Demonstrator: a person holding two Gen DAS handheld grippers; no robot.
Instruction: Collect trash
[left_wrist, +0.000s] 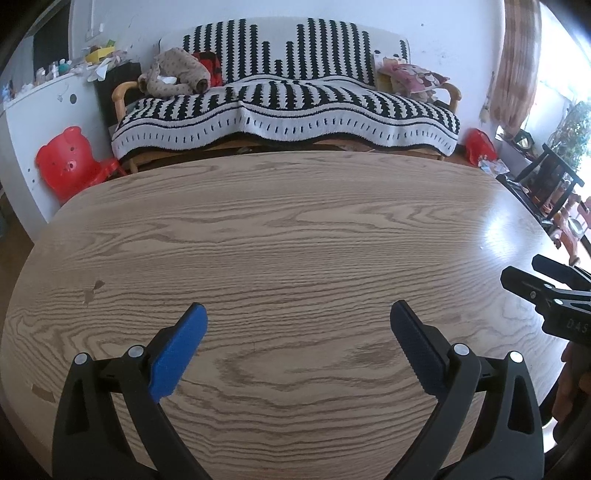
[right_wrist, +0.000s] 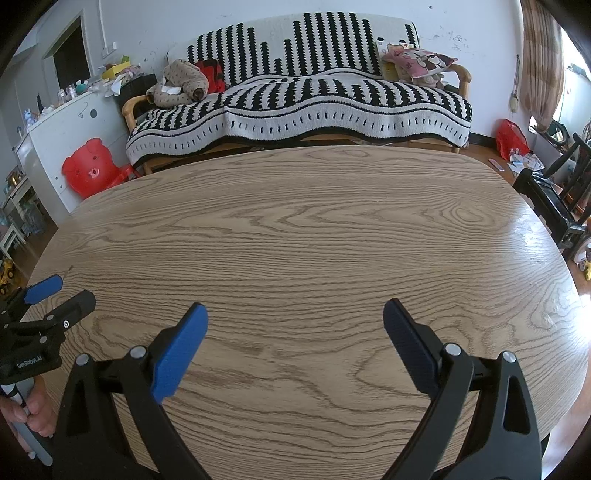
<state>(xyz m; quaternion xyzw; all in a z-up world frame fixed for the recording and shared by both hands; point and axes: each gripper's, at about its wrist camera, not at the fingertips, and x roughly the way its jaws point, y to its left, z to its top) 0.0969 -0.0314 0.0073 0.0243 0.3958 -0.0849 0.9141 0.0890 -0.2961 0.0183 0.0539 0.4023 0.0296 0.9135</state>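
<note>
Both grippers hover over the near part of a wooden oval table (left_wrist: 295, 229). My left gripper (left_wrist: 298, 314) stands open, blue pads wide apart, nothing between them. My right gripper (right_wrist: 295, 314) is open too and holds nothing. In the left wrist view the right gripper's black fingers (left_wrist: 535, 284) show at the right edge. The left gripper's fingers (right_wrist: 55, 299) appear at the left edge of the right wrist view, with a hand (right_wrist: 33, 413) on its handle. No trash shows on the tabletop (right_wrist: 295, 236) in either view.
Behind the table stands a sofa (left_wrist: 284, 107) under a black-and-white striped throw, with clothes and cushions on it. A red bear-shaped chair (left_wrist: 70, 162) leans by a white cabinet (left_wrist: 37, 122) at left. A red bag (right_wrist: 511, 138) and scattered papers (right_wrist: 524, 162) lie on the floor at right, near dark chairs (right_wrist: 554, 195).
</note>
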